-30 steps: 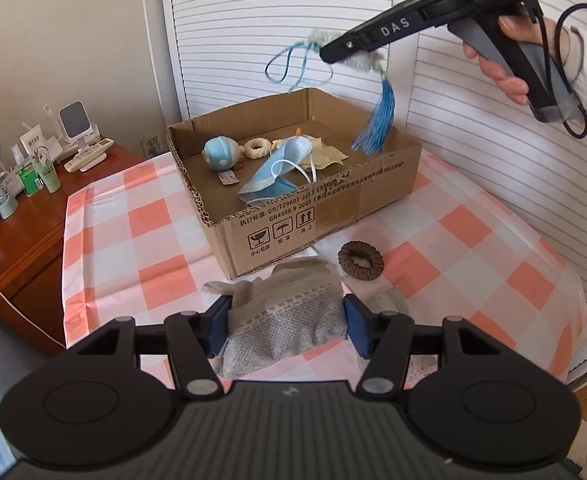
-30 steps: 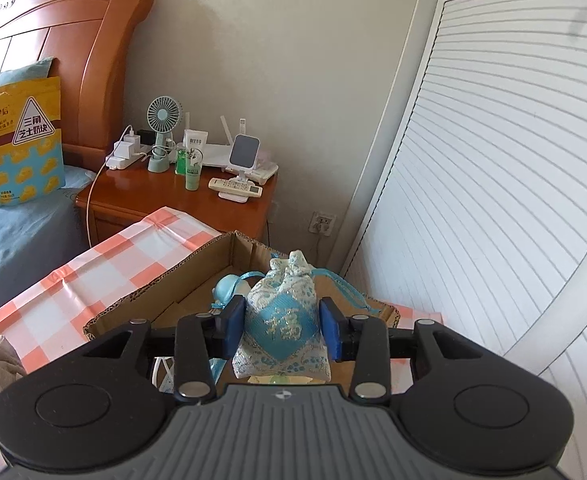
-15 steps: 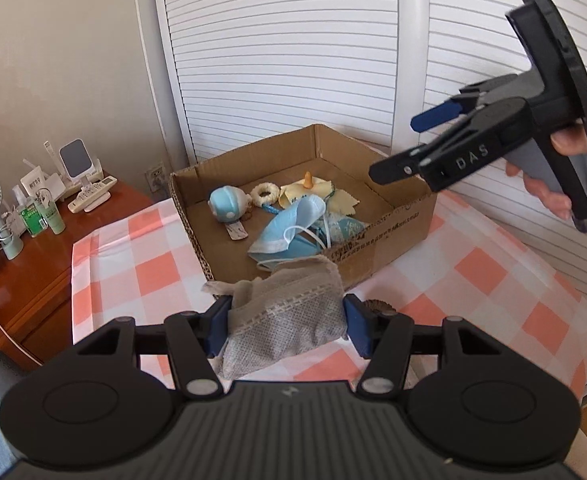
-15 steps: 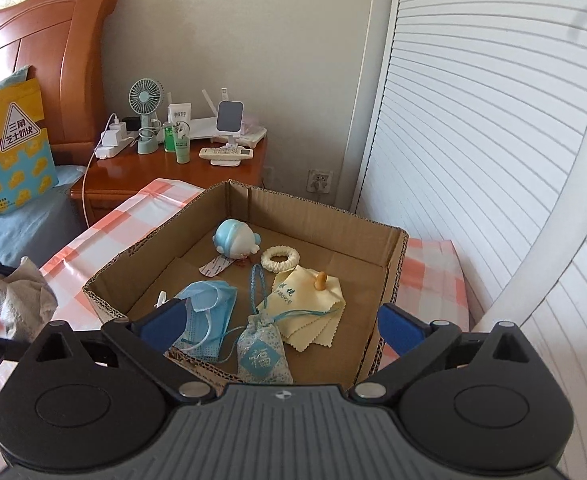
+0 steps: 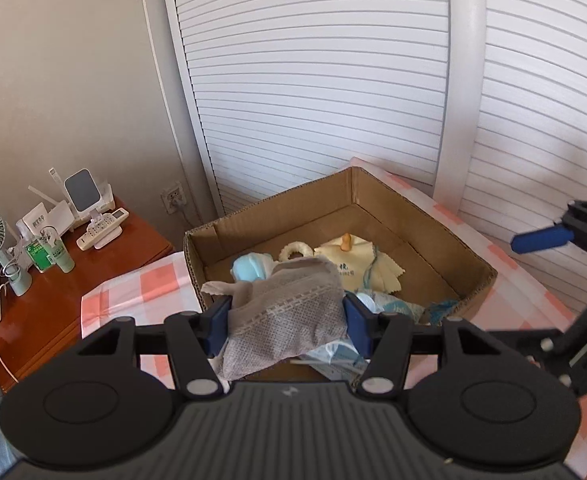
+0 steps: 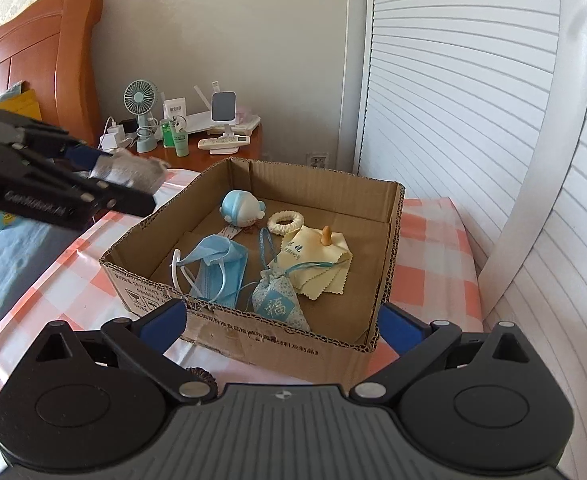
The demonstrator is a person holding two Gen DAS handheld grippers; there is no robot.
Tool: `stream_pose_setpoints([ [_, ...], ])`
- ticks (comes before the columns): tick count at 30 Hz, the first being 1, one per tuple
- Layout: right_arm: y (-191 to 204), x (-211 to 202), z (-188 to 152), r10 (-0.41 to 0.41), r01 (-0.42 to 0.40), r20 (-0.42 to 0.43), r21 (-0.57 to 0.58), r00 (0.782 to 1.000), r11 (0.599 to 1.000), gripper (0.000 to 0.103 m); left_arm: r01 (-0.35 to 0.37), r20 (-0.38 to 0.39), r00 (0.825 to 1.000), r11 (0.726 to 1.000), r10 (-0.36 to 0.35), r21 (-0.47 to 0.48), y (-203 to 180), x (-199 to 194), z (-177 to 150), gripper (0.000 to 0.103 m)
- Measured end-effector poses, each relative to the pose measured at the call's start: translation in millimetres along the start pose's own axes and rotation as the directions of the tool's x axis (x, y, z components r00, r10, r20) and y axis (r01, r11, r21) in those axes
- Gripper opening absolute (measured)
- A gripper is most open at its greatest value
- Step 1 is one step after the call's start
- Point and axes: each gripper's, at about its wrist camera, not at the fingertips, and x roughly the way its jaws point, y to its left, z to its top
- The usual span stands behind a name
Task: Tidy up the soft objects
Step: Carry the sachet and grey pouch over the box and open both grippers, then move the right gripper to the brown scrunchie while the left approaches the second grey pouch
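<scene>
My left gripper (image 5: 287, 320) is shut on a grey knitted cloth (image 5: 289, 308) and hangs over the near-left corner of the open cardboard box (image 5: 373, 196). The right wrist view shows the same gripper (image 6: 105, 184) with the cloth (image 6: 133, 170) above the box's left rim. My right gripper (image 6: 283, 322) stands wide open and empty before the box's front wall (image 6: 253, 336). Inside lie a blue sachet (image 6: 279, 304), a blue face mask (image 6: 213, 268), a yellow cloth (image 6: 317, 264), a white ring (image 6: 285, 222) and a round blue toy (image 6: 239, 208).
A brown scrunchie (image 6: 201, 376) lies on the orange-checked tablecloth (image 6: 429, 248) in front of the box. A wooden nightstand (image 6: 213, 156) with a fan, bottles and a remote stands behind left. White louvred doors (image 6: 473, 120) close off the right side.
My right gripper opened and let the blue sachet drop into the box, then sank toward the box's front. My left gripper carried the grey cloth up and over the box.
</scene>
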Motion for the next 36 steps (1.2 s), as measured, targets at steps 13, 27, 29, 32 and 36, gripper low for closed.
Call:
stream_pose_setpoints([
  [13,-1,-16,-12,-0.019,0.018,0.017,0.018,1.000,1.000,0.103,-0.040,-0.029,0.999,0.991,0.037,-0.125,8,48,22,0.089],
  [27,27,-34,-27,-0.070,0.069,0.028,0.027,0.997,0.997,0.103,-0.087,-0.012,0.996,0.989,0.087,-0.120,11,-28,-29,0.100],
  [29,33,-34,-33,-0.079,0.078,0.021,0.031,0.997,0.996,0.103,-0.084,-0.018,0.996,0.988,0.083,-0.128,6,-38,-42,0.100],
  [32,43,-34,-46,-0.085,0.085,0.007,0.045,0.996,0.995,0.103,-0.078,-0.018,0.997,0.987,0.076,-0.144,0,-51,-60,0.100],
  [36,55,-34,-65,-0.119,0.119,-0.002,0.058,0.993,0.991,0.103,-0.075,-0.012,0.997,0.983,0.074,-0.167,-8,-65,-86,0.100],
])
